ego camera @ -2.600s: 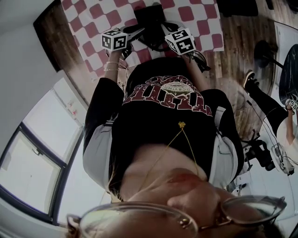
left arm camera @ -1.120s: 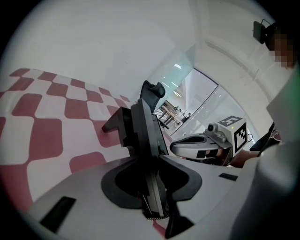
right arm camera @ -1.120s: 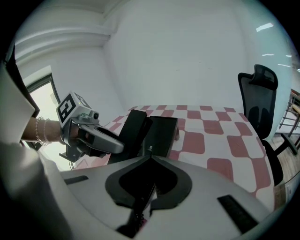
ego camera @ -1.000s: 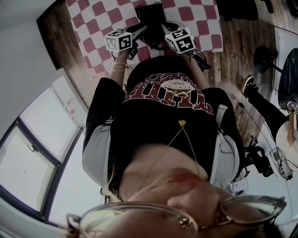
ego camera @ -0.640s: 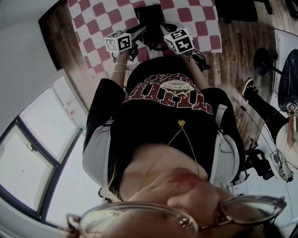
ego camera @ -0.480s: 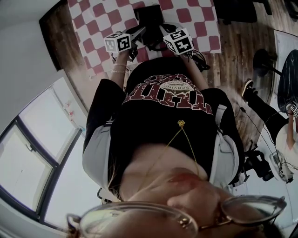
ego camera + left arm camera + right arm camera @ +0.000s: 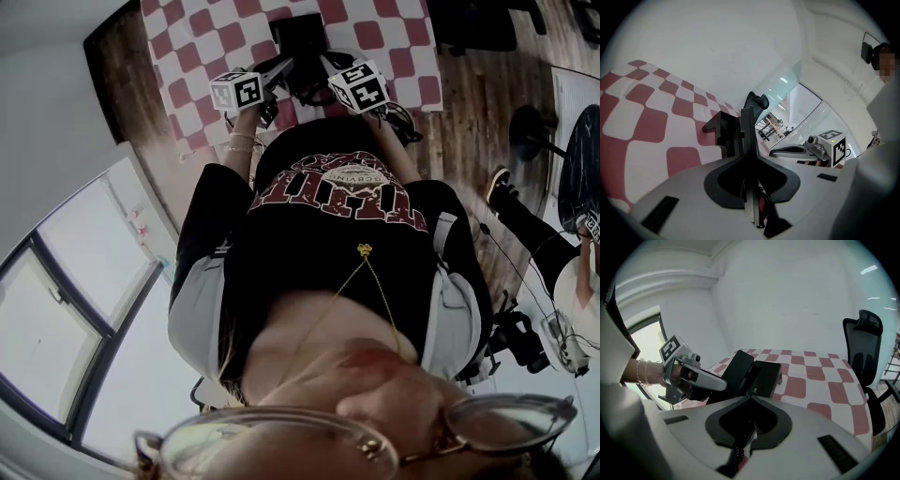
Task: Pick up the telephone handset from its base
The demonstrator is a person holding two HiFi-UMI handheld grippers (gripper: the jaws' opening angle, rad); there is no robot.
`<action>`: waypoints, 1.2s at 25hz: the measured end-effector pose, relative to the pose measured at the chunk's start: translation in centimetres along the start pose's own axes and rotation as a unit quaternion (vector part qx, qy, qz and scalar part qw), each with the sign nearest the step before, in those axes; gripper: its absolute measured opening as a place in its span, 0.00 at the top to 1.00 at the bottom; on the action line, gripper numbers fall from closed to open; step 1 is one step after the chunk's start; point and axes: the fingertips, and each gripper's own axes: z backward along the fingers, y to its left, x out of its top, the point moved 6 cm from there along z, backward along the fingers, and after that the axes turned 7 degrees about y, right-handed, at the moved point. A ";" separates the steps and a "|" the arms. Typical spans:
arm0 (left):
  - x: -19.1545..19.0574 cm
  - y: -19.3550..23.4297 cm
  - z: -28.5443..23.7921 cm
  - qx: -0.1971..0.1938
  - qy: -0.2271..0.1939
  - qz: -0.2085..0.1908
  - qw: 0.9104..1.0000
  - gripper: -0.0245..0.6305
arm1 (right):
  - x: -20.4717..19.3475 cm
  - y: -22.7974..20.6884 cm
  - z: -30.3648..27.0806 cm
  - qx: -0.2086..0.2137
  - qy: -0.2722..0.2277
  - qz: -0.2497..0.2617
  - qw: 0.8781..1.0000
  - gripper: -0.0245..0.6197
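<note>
A black telephone base (image 7: 302, 33) stands on the red-and-white checked table (image 7: 197, 47). In the right gripper view its handset (image 7: 737, 369) lies as a slanted black slab along the left side of the base (image 7: 766, 376). My left gripper (image 7: 723, 385) reaches in from the left, and its fingertips meet the handset's lower part. In the left gripper view that gripper (image 7: 748, 117) has its jaws nearly together beside the base (image 7: 721, 133), closed on the handset's edge. My right gripper (image 7: 324, 62) hovers at the phone's near right side; how its jaws stand is hidden.
A black office chair (image 7: 862, 341) stands past the table's far right corner. A white wall runs behind the table. The table's near edge is close under both grippers. Wooden floor (image 7: 478, 103) surrounds the table, and another person's leg (image 7: 525, 211) shows at the right.
Both grippers stay at the phone almost unmoved. The left gripper has edged slightly closer to the phone since the earliest frame. The whole view has drifted a little.
</note>
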 end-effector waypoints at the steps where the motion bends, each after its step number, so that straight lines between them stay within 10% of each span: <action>1: -0.1 0.1 0.0 0.001 -0.004 0.001 1.000 0.84 | 0.0 0.0 0.0 0.000 -0.002 0.001 1.000 0.93; 30: 1.3 -3.8 4.1 -0.040 -0.097 0.046 0.993 0.84 | 1.8 1.6 0.2 0.029 -0.052 0.051 0.997 0.93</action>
